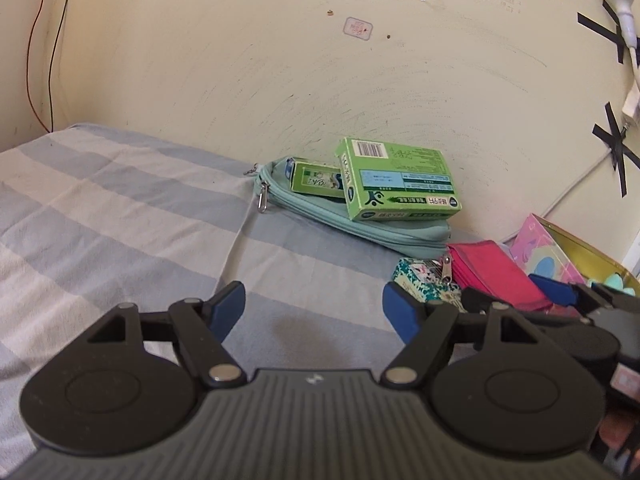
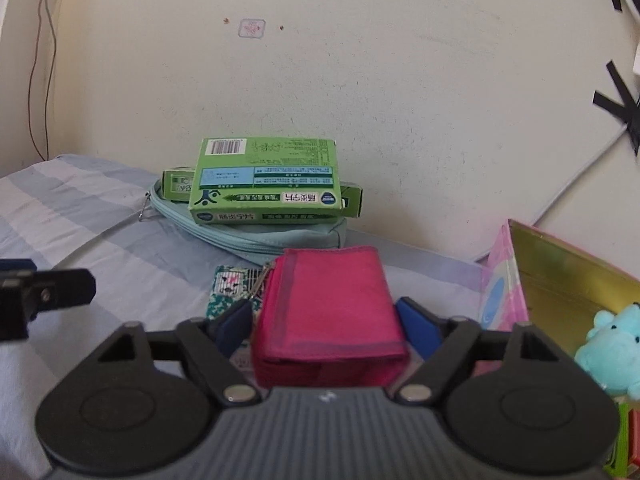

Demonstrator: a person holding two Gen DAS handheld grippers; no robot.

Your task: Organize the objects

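Note:
A pink fabric wallet (image 2: 332, 320) lies on the striped bedsheet (image 2: 80, 220), partly over a small patterned pouch (image 2: 228, 284). My right gripper (image 2: 322, 308) has closed on the wallet, one blue pad against each side. Behind it, a large green box (image 2: 268, 180) and a smaller green box (image 2: 176, 186) rest on a teal zip pouch (image 2: 256, 240) against the wall. My left gripper (image 1: 315, 294) hovers open over bare sheet, nothing between its fingers, left of the wallet (image 1: 496, 276) and in front of the teal pouch (image 1: 360, 224).
An open gold-lined box with a pink outside (image 2: 560, 276) stands at the right, holding a teal plush toy (image 2: 616, 352). The cream wall (image 2: 400, 80) rises just behind the pouch. A cable taped with black crosses (image 1: 612, 140) runs down the wall at the right.

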